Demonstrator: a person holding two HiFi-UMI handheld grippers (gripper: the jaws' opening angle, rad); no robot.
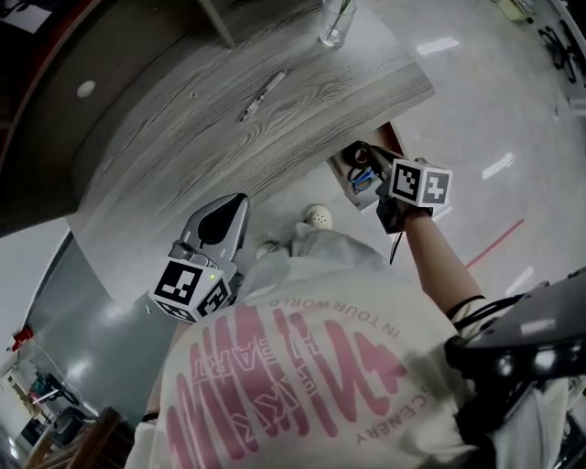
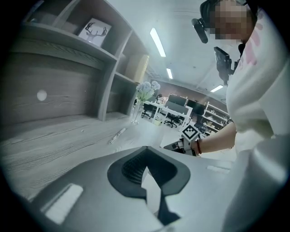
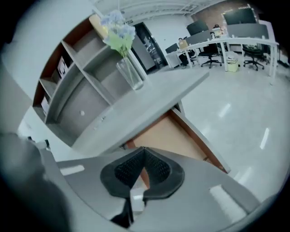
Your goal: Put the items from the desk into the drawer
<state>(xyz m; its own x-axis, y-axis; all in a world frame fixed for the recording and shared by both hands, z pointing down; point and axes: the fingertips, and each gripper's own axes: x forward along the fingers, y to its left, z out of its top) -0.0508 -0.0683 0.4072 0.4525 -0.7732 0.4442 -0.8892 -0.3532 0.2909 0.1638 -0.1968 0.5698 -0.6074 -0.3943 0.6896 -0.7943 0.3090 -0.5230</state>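
Note:
A slim pen (image 1: 261, 96) lies on the grey wood-grain desk (image 1: 183, 156), well beyond my left gripper (image 1: 233, 203); it also shows ahead in the left gripper view, pen (image 2: 117, 135). My left gripper (image 2: 145, 150) hangs off the desk's front edge, its jaws shut with nothing between them. Under the desk's right end a wooden drawer (image 1: 392, 137) stands pulled out, with small dark and blue items inside. My right gripper (image 1: 368, 169) is at this drawer. In its own view the right gripper (image 3: 144, 150) is shut and empty over the drawer (image 3: 170, 131).
A glass vase (image 1: 335, 23) with flowers (image 3: 118, 31) stands at the desk's far right corner. Shelving (image 2: 68, 41) rises along the back of the desk. The person's body fills the lower head view. Polished floor (image 1: 494, 110) lies to the right of the drawer.

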